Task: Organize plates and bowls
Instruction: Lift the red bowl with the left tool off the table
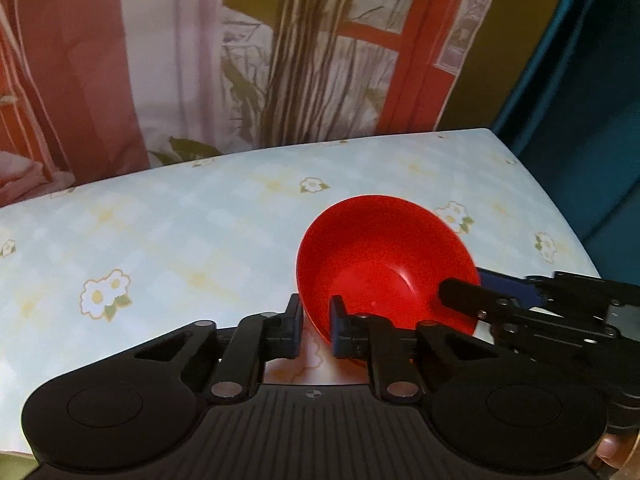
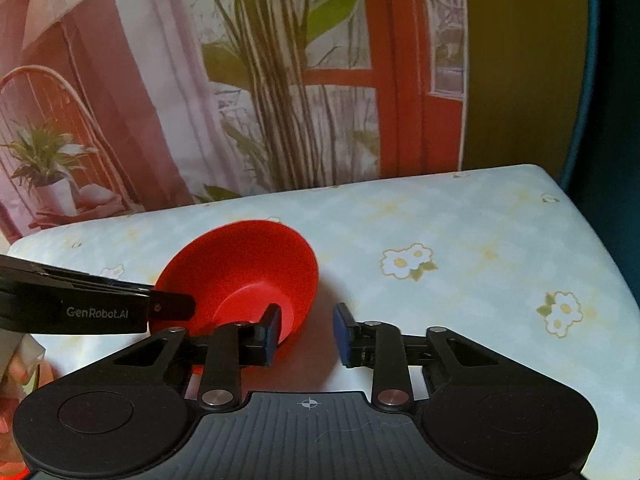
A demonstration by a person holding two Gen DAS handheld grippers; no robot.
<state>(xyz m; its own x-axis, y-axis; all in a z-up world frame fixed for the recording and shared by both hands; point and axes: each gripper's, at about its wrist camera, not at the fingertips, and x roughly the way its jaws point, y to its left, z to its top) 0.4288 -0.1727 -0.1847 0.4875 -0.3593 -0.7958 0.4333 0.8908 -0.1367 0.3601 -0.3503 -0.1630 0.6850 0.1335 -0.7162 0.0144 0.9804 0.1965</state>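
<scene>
A red plastic bowl (image 1: 384, 264) is tilted on its side above a table covered by a pale flowered cloth (image 1: 160, 240). My left gripper (image 1: 316, 326) has its jaws close around the bowl's rim and holds it. In the right wrist view the bowl's underside and foot ring (image 2: 248, 276) face the camera. My right gripper (image 2: 306, 334) is open, its left pad (image 2: 273, 334) against the bowl's underside and its right pad clear of it. The right gripper's finger (image 1: 472, 298) reaches in over the bowl's right rim in the left wrist view.
A printed backdrop (image 1: 280, 52) with plants and red window frames hangs behind the table. A dark teal panel (image 1: 580, 100) stands at the right. The table's far edge and right corner (image 2: 540, 176) are in view. The left gripper's body (image 2: 80, 312) crosses in from the left.
</scene>
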